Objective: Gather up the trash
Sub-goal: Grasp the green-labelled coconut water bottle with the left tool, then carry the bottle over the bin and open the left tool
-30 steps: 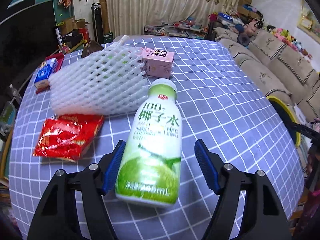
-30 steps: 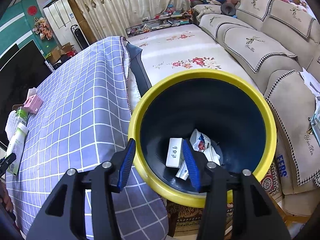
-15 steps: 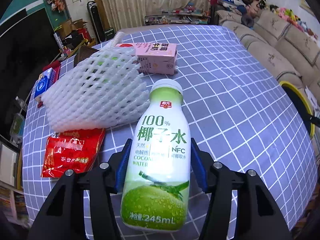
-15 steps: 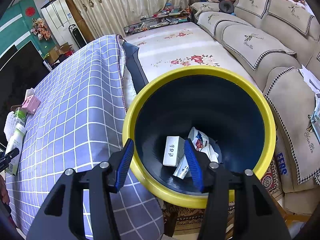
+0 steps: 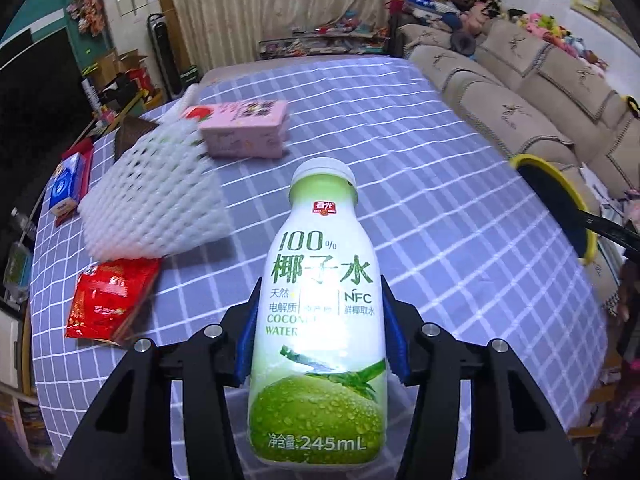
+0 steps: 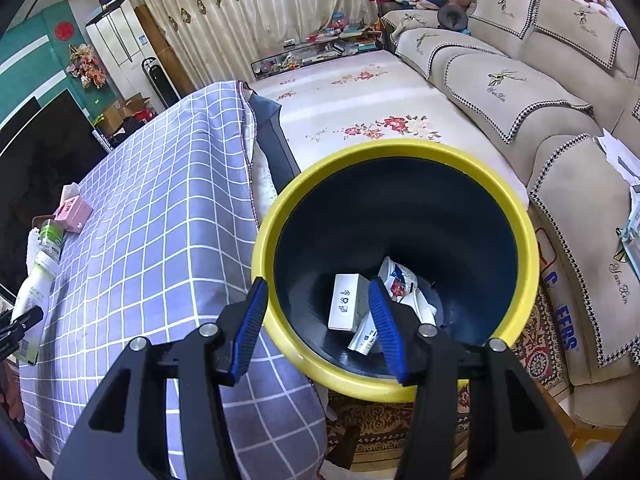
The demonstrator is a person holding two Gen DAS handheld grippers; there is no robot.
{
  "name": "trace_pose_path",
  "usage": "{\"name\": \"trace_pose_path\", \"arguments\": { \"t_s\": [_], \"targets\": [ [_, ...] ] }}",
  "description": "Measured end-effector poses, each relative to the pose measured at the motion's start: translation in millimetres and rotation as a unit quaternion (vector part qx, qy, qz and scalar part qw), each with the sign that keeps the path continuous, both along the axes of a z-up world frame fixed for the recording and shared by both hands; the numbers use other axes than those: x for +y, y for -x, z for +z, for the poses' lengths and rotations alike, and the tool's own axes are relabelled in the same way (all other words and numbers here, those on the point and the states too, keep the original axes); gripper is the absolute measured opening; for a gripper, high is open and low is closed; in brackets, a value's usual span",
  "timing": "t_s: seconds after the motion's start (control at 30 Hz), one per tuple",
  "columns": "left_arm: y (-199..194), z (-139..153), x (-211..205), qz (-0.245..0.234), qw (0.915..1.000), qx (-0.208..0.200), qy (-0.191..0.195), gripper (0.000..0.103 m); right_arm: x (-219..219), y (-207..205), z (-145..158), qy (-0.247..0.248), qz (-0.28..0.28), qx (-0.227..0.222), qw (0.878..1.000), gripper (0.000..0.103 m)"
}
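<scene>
your left gripper (image 5: pixel 318 332) has just closed, clamping the white-and-green plastic coconut water bottle (image 5: pixel 320 320) above the checked table (image 5: pixel 440 208). your right gripper (image 6: pixel 318 322) hangs apart, empty, over the yellow-rimmed dark bin (image 6: pixel 400 152).

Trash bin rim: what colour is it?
Yellow, with a dark navy inside; the trash bin shows best in the right wrist view.

The bottle (image 5: pixel 318 312) wears a glossy printed plastic sleeve; beside it lie a white foam net (image 5: pixel 154 204) and a shiny red foil packet (image 5: pixel 108 300). The checked tablecloth (image 5: pixel 440 208) looks like matt woven cloth. The bin (image 6: pixel 400 148) has a smooth yellow plastic rim.
</scene>
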State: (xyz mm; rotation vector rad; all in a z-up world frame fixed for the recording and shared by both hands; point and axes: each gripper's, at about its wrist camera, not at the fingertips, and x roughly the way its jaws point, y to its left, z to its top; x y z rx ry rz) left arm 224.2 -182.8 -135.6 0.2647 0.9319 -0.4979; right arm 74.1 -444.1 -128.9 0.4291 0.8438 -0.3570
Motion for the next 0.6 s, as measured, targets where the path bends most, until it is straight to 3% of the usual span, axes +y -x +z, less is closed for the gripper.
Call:
{"name": "trace_pose_path", "arguments": {
  "t_s": [0.33, 0.47, 0.6],
  "targets": [
    [29.0, 26.9, -80.5, -0.095, 0.9952, -0.011, 0.022, 0.051, -11.5, 40.9, 33.0, 0.023, -0.022, -0.036, 0.999, 0.05],
    [35.6, 33.1, -136.0, -0.143, 0.9893, -0.013, 0.023, 0.051, -24.2, 66.4, 49.9, 0.038, -0.04, -0.053, 0.997, 0.05],
    [45.4, 33.1, -209.8, -0.206, 0.9782, 0.0, 0.024, 0.051, -44.6, 96.3, 57.7, 0.043, -0.07, -0.065, 0.995, 0.05]
  ]
}}
